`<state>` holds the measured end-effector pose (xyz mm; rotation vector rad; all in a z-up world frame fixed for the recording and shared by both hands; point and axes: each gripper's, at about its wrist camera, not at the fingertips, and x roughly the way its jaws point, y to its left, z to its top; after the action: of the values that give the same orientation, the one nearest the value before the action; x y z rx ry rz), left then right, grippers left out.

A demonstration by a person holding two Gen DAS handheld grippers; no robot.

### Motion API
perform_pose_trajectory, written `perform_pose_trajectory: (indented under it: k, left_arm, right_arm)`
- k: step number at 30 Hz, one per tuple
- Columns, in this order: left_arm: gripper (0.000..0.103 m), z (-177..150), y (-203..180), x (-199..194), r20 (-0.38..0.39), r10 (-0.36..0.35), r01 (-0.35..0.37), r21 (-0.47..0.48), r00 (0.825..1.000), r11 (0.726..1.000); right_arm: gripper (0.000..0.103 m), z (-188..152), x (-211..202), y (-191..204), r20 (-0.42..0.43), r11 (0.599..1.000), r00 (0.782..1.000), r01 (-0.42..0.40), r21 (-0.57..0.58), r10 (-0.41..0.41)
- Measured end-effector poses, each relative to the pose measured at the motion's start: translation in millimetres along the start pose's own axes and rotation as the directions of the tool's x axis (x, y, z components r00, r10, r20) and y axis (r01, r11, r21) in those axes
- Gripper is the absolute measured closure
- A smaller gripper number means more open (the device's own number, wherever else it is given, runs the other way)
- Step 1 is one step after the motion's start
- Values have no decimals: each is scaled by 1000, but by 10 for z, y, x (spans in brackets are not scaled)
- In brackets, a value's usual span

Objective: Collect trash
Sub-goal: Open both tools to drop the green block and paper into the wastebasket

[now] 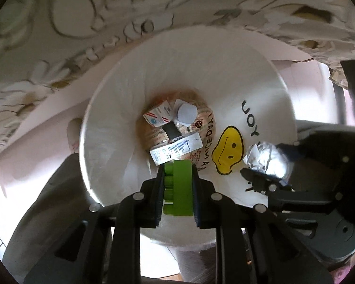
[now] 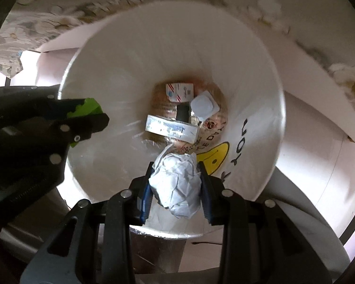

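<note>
**Two claws over one bin, each clamped on one item**

Left claw (image 1: 177,165): pointing steeply down, clamped on one green block (image 1: 178,187). The block sits between the two black fingers, studs facing the left finger, and hangs inside the rim of the bin (image 1: 135,54).

Right claw (image 2: 176,165): also pointing steeply down, clamped on one paper wad (image 2: 177,184), crumpled and white. The wad bulges out ahead of the fingertips and hangs over the bin mouth, on the rim side nearest the claw.

Bin: one, round, lined with one white bag (image 2: 248,94) printed with one yellow smiley (image 1: 227,151) and black lettering. The smiley lies just right of each claw's tips.

Bin bottom, straight below and ahead of both claws, four items counted: one long box (image 1: 176,149), one red-striped carton (image 1: 157,116), one white cup (image 1: 185,114) with a foil lid, one small black piece (image 1: 171,130). They lie touching in a cluster.

Each claw appears in the other's view, side by side over the bin and near each other.
</note>
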<state>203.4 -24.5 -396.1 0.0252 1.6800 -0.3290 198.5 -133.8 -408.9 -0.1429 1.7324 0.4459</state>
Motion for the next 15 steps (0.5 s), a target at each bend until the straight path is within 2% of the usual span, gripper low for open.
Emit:
perform_pose_trajectory:
  k: [5, 7, 9, 10, 11, 12, 15]
  left_arm:
    - [80, 65, 17, 175, -41, -1, 0, -18, 999, 1000]
    - [80, 82, 10, 214, -57, -22, 20, -30, 998, 999]
    - [79, 89, 3, 259, -66, -21, 19, -39, 998, 999]
    - [66, 95, -10, 268, -72, -8, 5, -42, 997, 999]
    - [49, 101, -20, 286, -71, 4, -7, -45, 997, 999]
    - [45, 99, -22, 261, -60, 13, -16, -45, 998, 999]
    - [44, 95, -49, 232, -43, 30, -31, -28, 999, 999]
  right_arm:
    - [65, 31, 36, 20, -26, 1000, 1000, 11, 4, -11]
    - [64, 60, 111, 16, -27, 1000, 1000, 14, 6, -14]
    - [58, 82, 166, 15, -35, 1000, 999, 22, 12, -21]
    - [52, 89, 193, 9, -42, 1000, 999, 23, 16, -22]
    - [51, 95, 214, -1, -45, 999, 999, 33, 22, -32]
    - [49, 96, 225, -8, -43, 999, 998, 41, 25, -40]
    - [47, 105, 226, -40, -33, 999, 999, 36, 35, -35]
